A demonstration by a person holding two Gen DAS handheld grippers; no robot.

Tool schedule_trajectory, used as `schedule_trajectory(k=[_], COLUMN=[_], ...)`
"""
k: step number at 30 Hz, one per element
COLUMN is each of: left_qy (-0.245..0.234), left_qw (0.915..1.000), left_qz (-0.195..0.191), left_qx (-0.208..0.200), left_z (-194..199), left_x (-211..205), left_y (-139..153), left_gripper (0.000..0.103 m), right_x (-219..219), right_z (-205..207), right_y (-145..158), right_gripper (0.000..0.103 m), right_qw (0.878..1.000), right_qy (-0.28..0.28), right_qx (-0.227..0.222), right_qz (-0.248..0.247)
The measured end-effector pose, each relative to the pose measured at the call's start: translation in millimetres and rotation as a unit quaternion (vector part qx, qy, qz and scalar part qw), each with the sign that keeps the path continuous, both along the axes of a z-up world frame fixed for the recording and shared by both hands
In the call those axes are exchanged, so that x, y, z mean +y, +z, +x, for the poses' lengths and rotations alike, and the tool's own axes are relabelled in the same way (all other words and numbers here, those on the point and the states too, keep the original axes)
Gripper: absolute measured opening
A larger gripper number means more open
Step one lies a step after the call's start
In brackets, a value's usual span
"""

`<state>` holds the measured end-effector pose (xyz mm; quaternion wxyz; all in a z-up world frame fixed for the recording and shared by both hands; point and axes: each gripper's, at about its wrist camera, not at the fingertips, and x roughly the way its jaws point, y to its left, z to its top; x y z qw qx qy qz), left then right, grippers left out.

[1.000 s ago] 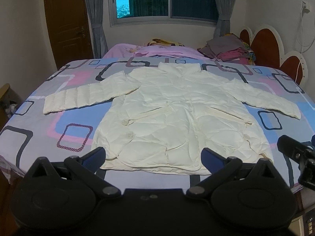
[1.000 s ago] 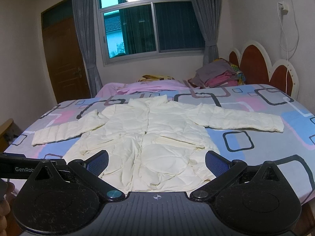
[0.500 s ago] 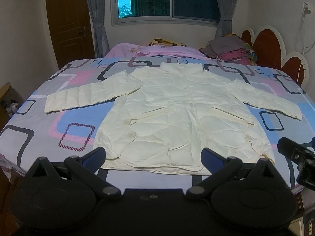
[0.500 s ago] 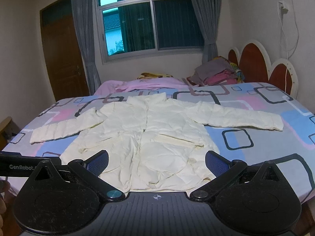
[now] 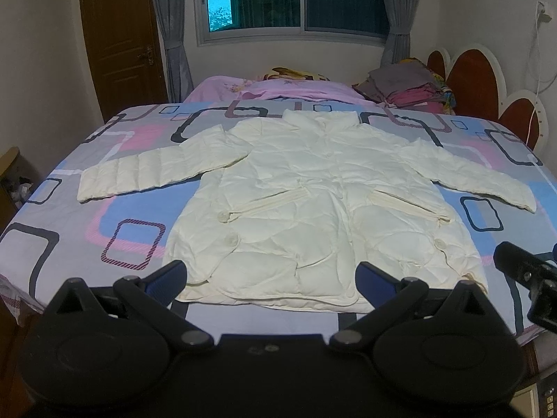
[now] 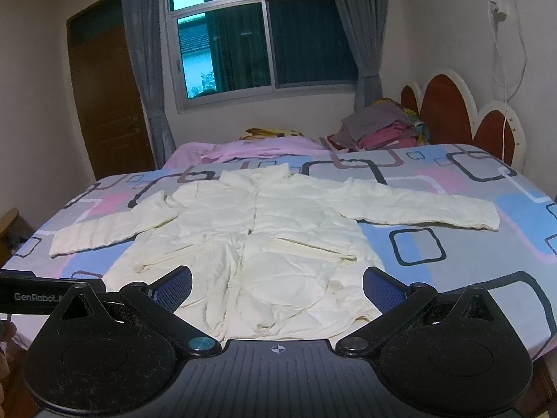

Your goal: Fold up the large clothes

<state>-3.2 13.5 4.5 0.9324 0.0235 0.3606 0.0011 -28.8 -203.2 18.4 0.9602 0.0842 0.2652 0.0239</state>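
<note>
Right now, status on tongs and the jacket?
Left tongs open, empty. Right tongs open, empty. White jacket flat on bed, sleeves spread, unfolded. Nothing lying on the jacket.

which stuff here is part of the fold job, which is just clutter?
Job:
- white puffer jacket, spread flat, sleeves out
- left tongs, open, empty
- right tongs, open, empty
- bed, the work surface

Lying about:
- stack of folded clothes
- pink quilt
</note>
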Motion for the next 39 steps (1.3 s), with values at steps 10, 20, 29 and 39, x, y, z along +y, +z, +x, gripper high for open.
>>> schedule_trajectory(k=[10, 20, 29, 39], left_qy=[0.005, 0.008, 0.014, 0.013], left_qw=[1.0000, 0.9999, 0.9997, 0.9994], left_qz=[0.003, 0.005, 0.005, 0.012], left_qx=[0.005, 0.011, 0.020, 0.031], left_z=[9.0, 19.4, 33.8, 59.5], left_x=[-3.2, -0.3, 4.5, 11.8], left_y=[-3.3, -6.9, -10.6, -18.5], left_gripper=[0.103, 0.103, 0.103, 0.103], right_x=[-3.9, -6.0, -8.5, -3.2], right_z=[3.8, 13.9, 28.0, 55.0], right_y=[-2.4, -6.4, -12.5, -23.7], right_gripper=[0.103, 0.103, 0.103, 0.103], right_qw=[1.000, 1.000, 1.000, 0.999], right_qy=[-0.003, -0.010, -0.019, -0.026], right_qx=[0.002, 0.005, 0.011, 0.026], right_qz=[0.001, 0.003, 0.009, 0.005])
